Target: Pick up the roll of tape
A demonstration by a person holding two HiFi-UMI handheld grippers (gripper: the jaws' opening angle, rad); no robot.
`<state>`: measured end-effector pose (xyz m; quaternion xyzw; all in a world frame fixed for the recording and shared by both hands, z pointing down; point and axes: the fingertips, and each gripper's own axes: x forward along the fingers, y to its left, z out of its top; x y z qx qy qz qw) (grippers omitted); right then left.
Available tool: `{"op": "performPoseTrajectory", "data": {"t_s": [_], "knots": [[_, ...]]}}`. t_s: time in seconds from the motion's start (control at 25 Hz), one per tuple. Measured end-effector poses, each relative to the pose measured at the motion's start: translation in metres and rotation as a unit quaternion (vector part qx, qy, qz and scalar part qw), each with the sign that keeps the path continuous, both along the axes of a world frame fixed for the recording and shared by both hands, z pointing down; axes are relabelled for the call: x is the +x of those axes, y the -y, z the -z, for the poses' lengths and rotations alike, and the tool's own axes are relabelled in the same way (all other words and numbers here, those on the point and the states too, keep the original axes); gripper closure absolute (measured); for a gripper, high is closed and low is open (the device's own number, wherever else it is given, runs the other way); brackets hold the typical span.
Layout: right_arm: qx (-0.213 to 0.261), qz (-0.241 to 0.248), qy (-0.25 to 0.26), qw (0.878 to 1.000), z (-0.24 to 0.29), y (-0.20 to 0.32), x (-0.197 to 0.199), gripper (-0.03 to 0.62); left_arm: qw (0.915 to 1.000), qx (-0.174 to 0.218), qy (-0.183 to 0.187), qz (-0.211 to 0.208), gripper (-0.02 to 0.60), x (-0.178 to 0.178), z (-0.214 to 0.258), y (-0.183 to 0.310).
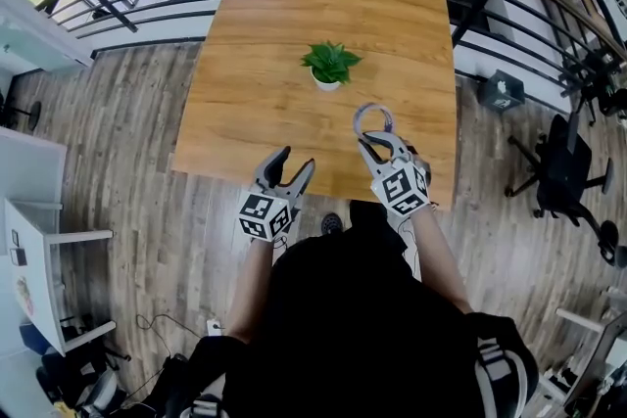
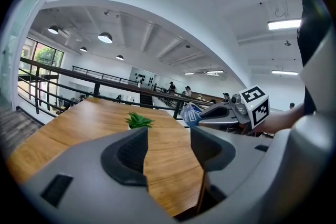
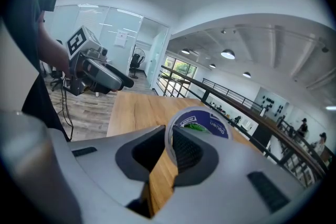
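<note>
One wooden worktop (image 1: 255,64) spreads beneath both pairs of fingers. The left gripper (image 1: 297,159) has its fingers apart, with only bare wood between them. A potted plant (image 1: 330,64) stands beyond the fingertips, well apart from both. The right gripper (image 1: 377,144) has its fingers clamped on the wall of the tape (image 1: 372,119), which stands upright, its ring rising past their tips.

Label on roll of tape (image 3: 202,123): white print (upside down), not legible.
</note>
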<state>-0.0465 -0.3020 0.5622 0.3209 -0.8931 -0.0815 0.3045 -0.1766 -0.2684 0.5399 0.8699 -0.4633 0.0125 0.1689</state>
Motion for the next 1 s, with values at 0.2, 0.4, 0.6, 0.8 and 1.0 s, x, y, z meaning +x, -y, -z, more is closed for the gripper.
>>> {"op": "performPoseTrajectory", "data": {"t_s": [0.2, 0.4, 0.6, 0.8, 1.0], "knots": [[-0.005, 0.002, -0.001, 1.0, -0.005, -0.003, -0.004, 0.542, 1.0, -0.003, 0.001, 0.002, 0.311, -0.003, -0.002, -0.001], [-0.009, 0.004, 0.002, 1.0, 0.0, -0.003, -0.007, 0.542, 1.0, -0.007, 0.002, 0.002, 0.311, -0.004, -0.006, -0.002], [-0.009, 0.006, 0.003, 1.0, -0.002, -0.001, -0.008, 0.542, 1.0, -0.005, 0.003, 0.002, 0.311, -0.004, -0.005, 0.0], [-0.015, 0.007, 0.001, 1.0, -0.009, -0.002, -0.008, 0.542, 1.0, -0.002, 0.004, 0.008, 0.311, -0.009, -0.003, 0.002], [-0.02, 0.01, -0.003, 1.0, -0.013, -0.001, -0.013, 0.542, 0.9999, -0.008, 0.003, 0.01, 0.311, -0.013, -0.006, 0.003]]}}
